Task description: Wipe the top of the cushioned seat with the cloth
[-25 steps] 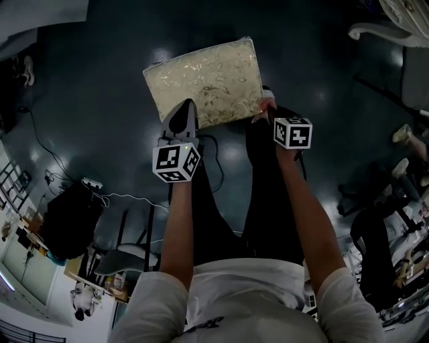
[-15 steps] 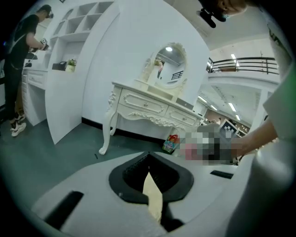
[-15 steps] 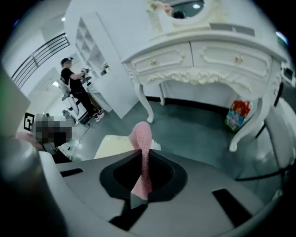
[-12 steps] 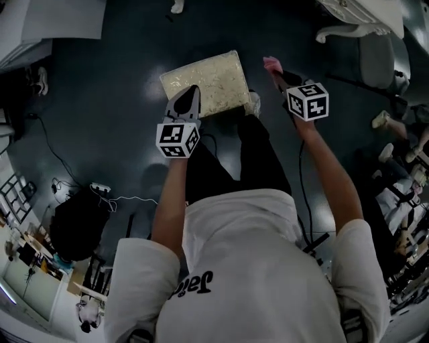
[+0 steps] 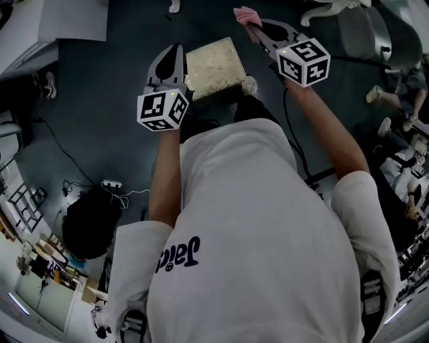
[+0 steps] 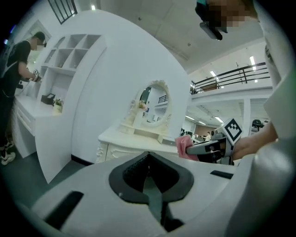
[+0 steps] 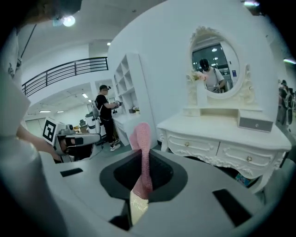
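The cushioned seat (image 5: 213, 67), cream with a floral pattern, stands on the dark floor below me. Both grippers are raised well above it and point out into the room. My right gripper (image 5: 260, 28) is shut on the pink cloth (image 5: 246, 15), which stands upright between its jaws (image 7: 141, 152). My left gripper (image 5: 170, 61) hangs over the seat's left edge, shut with nothing in it. In the left gripper view the left gripper (image 6: 148, 155) shows empty, and the right gripper (image 6: 206, 147) appears with the cloth (image 6: 183, 146) at its tip.
A white dressing table (image 7: 222, 134) with an oval mirror (image 7: 215, 65) stands ahead. A person (image 7: 106, 115) stands at white shelves (image 7: 125, 83) to the left. Chairs (image 5: 375, 33) and cables (image 5: 100, 187) lie around on the floor.
I have straightened up. Both grippers have lifted off the seat. The right one carried the pink cloth up and away from the seat's right edge.
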Demonstrator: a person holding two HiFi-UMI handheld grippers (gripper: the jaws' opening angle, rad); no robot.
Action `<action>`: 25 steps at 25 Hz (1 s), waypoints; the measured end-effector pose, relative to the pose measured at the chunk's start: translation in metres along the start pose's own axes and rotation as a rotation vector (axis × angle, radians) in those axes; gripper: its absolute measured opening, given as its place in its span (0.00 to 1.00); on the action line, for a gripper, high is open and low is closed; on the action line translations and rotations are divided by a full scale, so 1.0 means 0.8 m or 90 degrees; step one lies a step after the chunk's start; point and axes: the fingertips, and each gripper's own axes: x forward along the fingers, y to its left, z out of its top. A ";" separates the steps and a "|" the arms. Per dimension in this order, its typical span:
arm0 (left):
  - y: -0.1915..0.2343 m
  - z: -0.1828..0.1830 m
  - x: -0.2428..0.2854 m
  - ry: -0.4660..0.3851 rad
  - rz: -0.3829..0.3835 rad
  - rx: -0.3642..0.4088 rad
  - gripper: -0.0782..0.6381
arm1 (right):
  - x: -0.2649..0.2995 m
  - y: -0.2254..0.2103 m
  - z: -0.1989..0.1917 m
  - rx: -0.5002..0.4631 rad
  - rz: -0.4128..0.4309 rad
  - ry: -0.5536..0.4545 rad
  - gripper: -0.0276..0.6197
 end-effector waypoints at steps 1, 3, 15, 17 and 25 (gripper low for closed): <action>-0.004 0.014 -0.001 -0.011 -0.005 0.008 0.13 | -0.001 0.004 0.014 -0.005 0.003 -0.012 0.08; -0.009 0.038 -0.005 -0.031 -0.014 0.020 0.13 | -0.003 0.011 0.040 -0.013 0.003 -0.034 0.08; -0.005 0.117 -0.019 -0.105 0.018 0.077 0.13 | -0.017 0.031 0.144 -0.018 -0.044 -0.160 0.08; -0.004 0.138 -0.020 -0.117 0.032 0.093 0.13 | -0.017 0.043 0.161 -0.031 -0.053 -0.184 0.08; 0.001 0.214 -0.024 -0.184 0.083 0.151 0.13 | -0.007 0.083 0.218 -0.099 -0.062 -0.254 0.08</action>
